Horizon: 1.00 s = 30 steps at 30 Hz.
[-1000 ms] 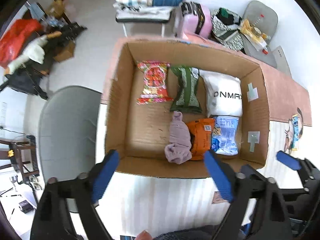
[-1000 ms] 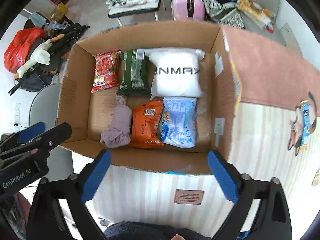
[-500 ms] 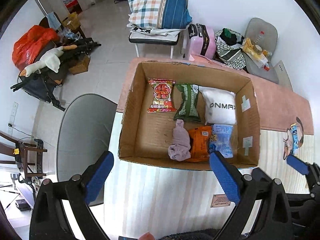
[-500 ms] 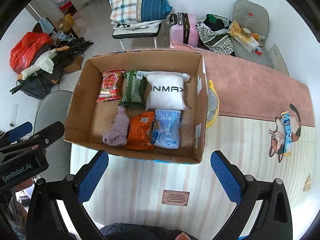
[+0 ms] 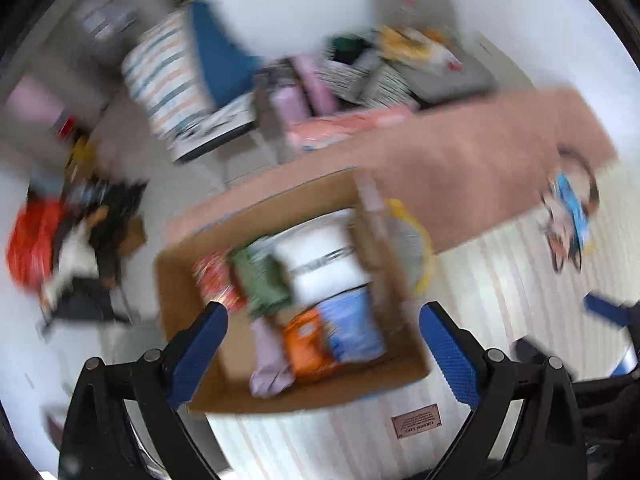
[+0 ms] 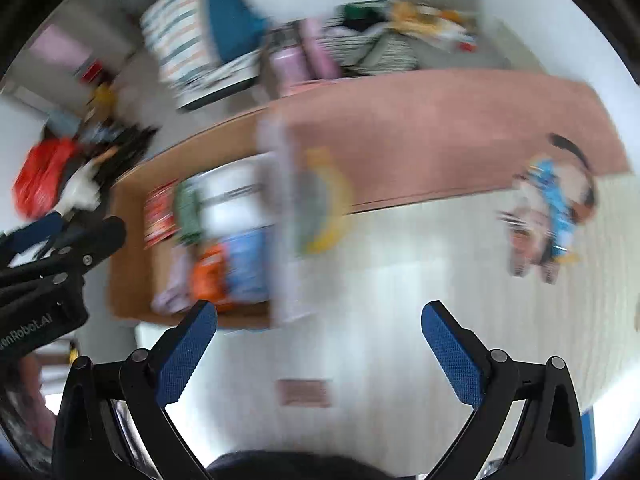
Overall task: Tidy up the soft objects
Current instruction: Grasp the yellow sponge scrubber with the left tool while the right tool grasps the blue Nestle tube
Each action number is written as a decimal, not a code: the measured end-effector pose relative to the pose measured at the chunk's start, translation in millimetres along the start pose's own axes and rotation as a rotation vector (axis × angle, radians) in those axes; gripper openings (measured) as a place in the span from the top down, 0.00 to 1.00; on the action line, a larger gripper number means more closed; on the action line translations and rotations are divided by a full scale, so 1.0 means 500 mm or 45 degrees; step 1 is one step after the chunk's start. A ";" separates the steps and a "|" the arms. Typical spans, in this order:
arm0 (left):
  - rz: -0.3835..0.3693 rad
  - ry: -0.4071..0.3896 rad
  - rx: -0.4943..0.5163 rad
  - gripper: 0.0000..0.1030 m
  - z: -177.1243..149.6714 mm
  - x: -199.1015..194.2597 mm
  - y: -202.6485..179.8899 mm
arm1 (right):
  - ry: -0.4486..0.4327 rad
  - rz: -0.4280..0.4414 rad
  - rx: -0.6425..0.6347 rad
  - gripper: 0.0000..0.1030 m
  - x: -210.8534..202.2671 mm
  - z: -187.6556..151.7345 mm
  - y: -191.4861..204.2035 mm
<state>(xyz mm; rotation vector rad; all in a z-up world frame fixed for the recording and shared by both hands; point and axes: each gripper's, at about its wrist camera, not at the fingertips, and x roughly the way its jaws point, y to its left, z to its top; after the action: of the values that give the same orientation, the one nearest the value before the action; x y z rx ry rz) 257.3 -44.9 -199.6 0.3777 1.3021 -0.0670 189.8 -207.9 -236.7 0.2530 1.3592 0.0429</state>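
Ahead of left gripper (image 5: 323, 336): cardboard box (image 5: 188, 280), apart.

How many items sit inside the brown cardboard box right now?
6 in the brown cardboard box: far row has red snack packet, green packet, white pillow pack; near row has mauve cloth, orange packet, blue packet. Blur may hide more.

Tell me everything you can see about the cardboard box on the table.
The cardboard box is brown, open-topped and shallow, with plain corrugated-looking walls. It rests on the table's pale striped cloth, its far side against the pink runner. Inside lie soft packs in two rows: red, green and a white pillow-like bag behind; a lilac cloth, orange and blue packs in front. A yellow-rimmed item sits by its right wall. Motion blur hides detail. Neither tool touches it.
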 end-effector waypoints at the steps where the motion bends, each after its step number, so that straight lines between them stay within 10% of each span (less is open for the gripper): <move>1: -0.028 0.041 0.058 0.05 0.031 0.022 -0.033 | 0.000 -0.019 0.044 0.00 0.002 0.014 -0.043; 8: -0.090 0.444 0.259 0.05 0.195 0.272 -0.198 | 0.027 -0.110 0.229 0.00 0.051 0.113 -0.283; 21: -0.004 0.826 0.304 0.05 0.205 0.511 -0.279 | 0.154 -0.141 0.294 0.00 0.180 0.226 -0.472; 30: -0.384 0.873 -0.022 0.06 0.178 0.526 -0.307 | 0.249 -0.194 0.304 0.01 0.287 0.255 -0.563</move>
<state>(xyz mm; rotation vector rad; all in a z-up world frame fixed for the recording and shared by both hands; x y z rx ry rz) 371.9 -173.6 -466.2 0.1860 2.0315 -0.1915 311.5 -475.9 -408.2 0.3515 1.5760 -0.2285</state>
